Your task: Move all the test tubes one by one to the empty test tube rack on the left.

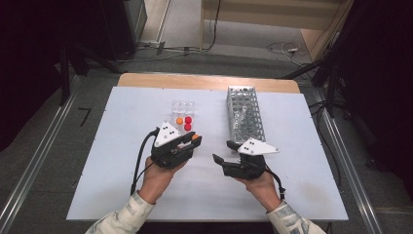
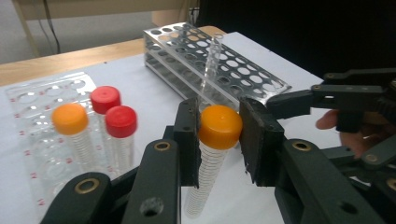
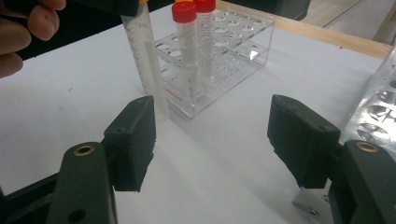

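The left gripper (image 2: pixel 218 140) is clenched on the orange screw cap of a clear plastic graduated tube (image 2: pixel 212 144), which hangs upright between the black pads near the middle of the left gripper view, lifted clear of the white table sheet (image 1: pixel 122 185). In the high view that orange cap sits just right of centre-left, beside the clear acrylic rack (image 1: pixel 183 108). The right gripper (image 3: pixel 212 133) is released, its jaws spread wide low in the right gripper view, with nothing between them.

Judging from this, the work looks early to midway: one tube is out of the clear rack and in hand, while another orange-capped tube (image 2: pixel 71 128) and two red-capped tubes (image 2: pixel 116 126) stand in the rack at the left of the left gripper view. The perforated shiny metal rack (image 1: pixel 245 114), upper right of centre in the high view, holds what appears to be a single bare glass tube (image 2: pixel 210 65) leaning across its holes; otherwise its holes look vacant.

The caps are ribless, smooth and matte; the tube walls are transparent with printed scale lines; the gripper pads are flat, dull black blocks.
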`<state>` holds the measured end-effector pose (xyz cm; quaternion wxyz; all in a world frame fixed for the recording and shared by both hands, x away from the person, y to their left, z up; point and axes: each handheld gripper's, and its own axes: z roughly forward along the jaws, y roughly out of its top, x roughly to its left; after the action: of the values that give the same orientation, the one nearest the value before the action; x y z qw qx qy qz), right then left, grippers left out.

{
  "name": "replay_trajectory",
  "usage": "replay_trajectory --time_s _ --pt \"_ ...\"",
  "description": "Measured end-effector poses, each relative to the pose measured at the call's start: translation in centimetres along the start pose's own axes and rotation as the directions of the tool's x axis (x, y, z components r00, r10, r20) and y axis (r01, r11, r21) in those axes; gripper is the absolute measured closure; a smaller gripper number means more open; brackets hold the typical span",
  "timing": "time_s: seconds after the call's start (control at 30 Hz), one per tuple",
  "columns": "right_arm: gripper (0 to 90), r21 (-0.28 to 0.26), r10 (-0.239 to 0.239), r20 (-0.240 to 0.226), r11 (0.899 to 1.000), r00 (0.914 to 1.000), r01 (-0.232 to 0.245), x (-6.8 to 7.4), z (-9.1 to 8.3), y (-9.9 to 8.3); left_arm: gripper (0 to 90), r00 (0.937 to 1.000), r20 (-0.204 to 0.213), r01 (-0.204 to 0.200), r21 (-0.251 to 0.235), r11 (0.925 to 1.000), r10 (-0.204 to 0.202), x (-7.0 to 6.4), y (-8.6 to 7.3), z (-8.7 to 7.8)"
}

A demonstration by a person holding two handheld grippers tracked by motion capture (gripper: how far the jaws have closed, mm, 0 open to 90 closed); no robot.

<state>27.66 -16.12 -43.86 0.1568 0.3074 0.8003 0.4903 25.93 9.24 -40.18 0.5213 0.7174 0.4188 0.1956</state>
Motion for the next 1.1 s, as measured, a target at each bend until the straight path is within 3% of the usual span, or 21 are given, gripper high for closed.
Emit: replay_trajectory --time_s 0.37,0.63,0.83,1.1 --pt "31.2 -0.008 0.015 0.028 1.000 0.9995 -0.014 -1.1 -1.1 -0.2 70.0 0.9972 -0.068 0.026 -0.060 0.9979 -0.030 2.1 1.3 -1.5" --pt "31.5 -0.012 0.026 0.045 1.000 0.9987 -0.026 -1.6 -1.5 -0.3 70.0 0.9913 -0.118 0.045 -0.106 0.9933 -0.058 3.6 2.2 -2.3" --pt "31.6 -0.013 0.027 0.048 1.000 0.9985 -0.026 -1.7 -1.6 -0.3 70.0 0.9876 -0.143 0.047 -0.118 0.9919 -0.063 4.1 2.5 -1.8" --pt "31.8 -0.018 0.032 0.053 0.999 0.9981 -0.031 -1.9 -1.7 -0.3 70.0 0.9851 -0.161 0.043 -0.100 0.9941 -0.059 4.4 2.3 -0.6"
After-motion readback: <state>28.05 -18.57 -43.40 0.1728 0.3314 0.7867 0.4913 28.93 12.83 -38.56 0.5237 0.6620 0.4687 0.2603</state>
